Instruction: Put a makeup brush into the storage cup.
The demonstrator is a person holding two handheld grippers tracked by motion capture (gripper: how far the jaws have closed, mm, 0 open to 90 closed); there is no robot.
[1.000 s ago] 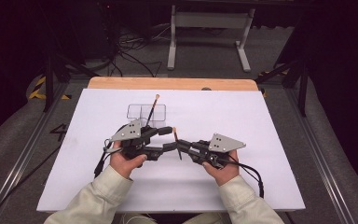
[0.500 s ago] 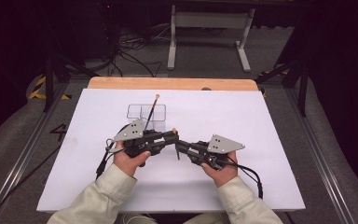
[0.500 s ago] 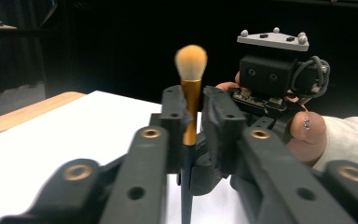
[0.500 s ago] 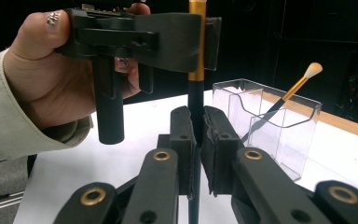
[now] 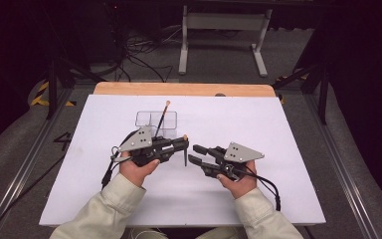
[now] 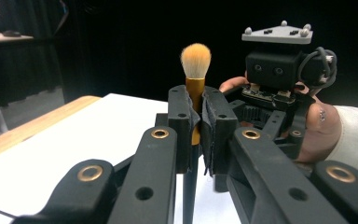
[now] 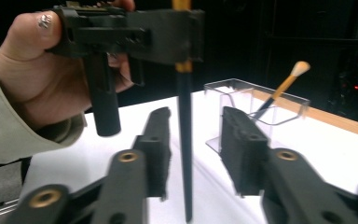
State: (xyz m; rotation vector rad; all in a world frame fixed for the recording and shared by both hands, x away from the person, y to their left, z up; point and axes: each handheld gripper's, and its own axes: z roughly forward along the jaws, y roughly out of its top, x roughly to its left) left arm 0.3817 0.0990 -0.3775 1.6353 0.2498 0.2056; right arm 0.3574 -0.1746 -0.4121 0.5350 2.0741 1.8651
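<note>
A makeup brush (image 5: 185, 153) with pale orange bristles, a gold ferrule and a black handle stands upright above the white table. My left gripper (image 5: 183, 144) is shut on the makeup brush (image 6: 196, 60) at the ferrule, pads (image 6: 181, 116) pressing both sides. My right gripper (image 5: 195, 153) faces it from the right. Its jaws have just been opening. In the right gripper view the black handle (image 7: 185, 140) hangs between the pads (image 7: 161, 140) of my right gripper (image 7: 193, 126), touching neither.
A clear compartment box (image 5: 155, 122) stands on the white table (image 5: 278, 129) behind the left hand, with a second brush (image 5: 163, 112) leaning in it. A wooden strip (image 5: 184, 89) edges the far side. Cables trail from both grippers.
The left jaws have shut on the brush's ferrule. The right jaws, which held the handle, have opened off it. Neither hand has shifted.
</note>
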